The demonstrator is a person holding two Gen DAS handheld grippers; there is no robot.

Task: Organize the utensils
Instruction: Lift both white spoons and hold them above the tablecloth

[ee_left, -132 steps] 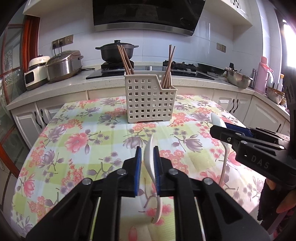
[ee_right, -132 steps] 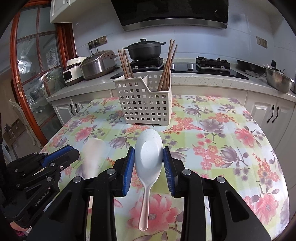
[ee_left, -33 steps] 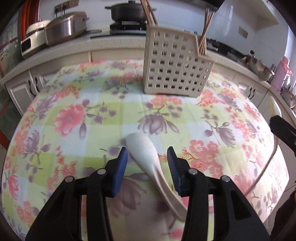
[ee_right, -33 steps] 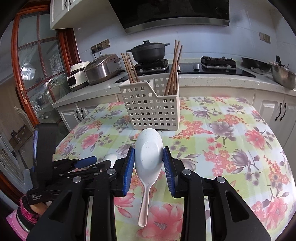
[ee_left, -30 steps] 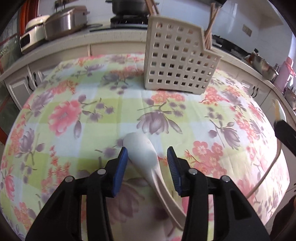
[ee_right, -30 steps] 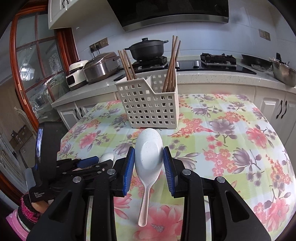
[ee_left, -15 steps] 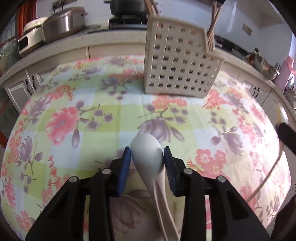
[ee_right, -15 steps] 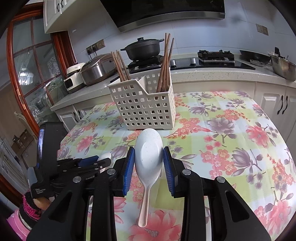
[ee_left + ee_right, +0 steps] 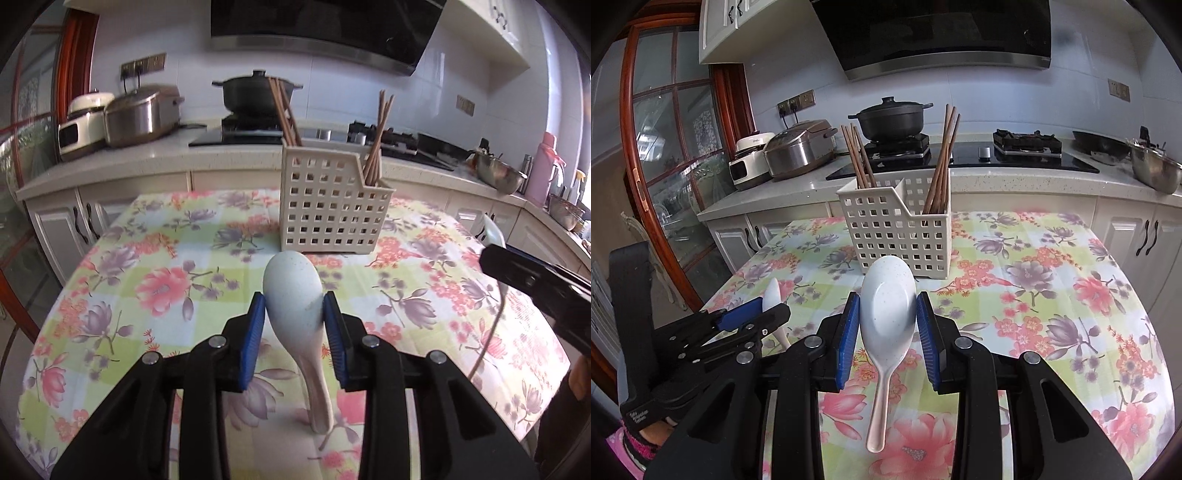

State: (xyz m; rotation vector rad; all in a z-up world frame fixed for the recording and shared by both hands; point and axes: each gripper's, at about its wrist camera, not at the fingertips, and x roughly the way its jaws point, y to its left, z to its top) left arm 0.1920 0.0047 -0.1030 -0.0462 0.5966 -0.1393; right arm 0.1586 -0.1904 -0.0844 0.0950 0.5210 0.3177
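Observation:
My left gripper (image 9: pixel 294 309) is shut on the bowl of a white rice spoon (image 9: pixel 295 295), held above the floral tablecloth with its handle hanging down toward me. My right gripper (image 9: pixel 888 314) is shut on a second white rice spoon (image 9: pixel 886 310), bowl up and handle down. A cream perforated utensil basket (image 9: pixel 332 210) stands at the far middle of the table (image 9: pixel 122 295), with wooden chopsticks (image 9: pixel 378 140) in its compartments. It also shows in the right wrist view (image 9: pixel 897 229). The left gripper appears low left in the right wrist view (image 9: pixel 753 317); the right gripper appears at the right edge of the left wrist view (image 9: pixel 535 284).
Behind the table runs a counter with a rice cooker (image 9: pixel 142 114), a black pot (image 9: pixel 258 86) on the stove and a steel bowl (image 9: pixel 1156 166). A pink flask (image 9: pixel 541 162) stands far right. A glass door with a red frame (image 9: pixel 665 184) is at the left.
My left gripper closed on the spoon that lay on the table and lifted it. The view tilted up toward the basket. The right gripper kept holding its spoon.

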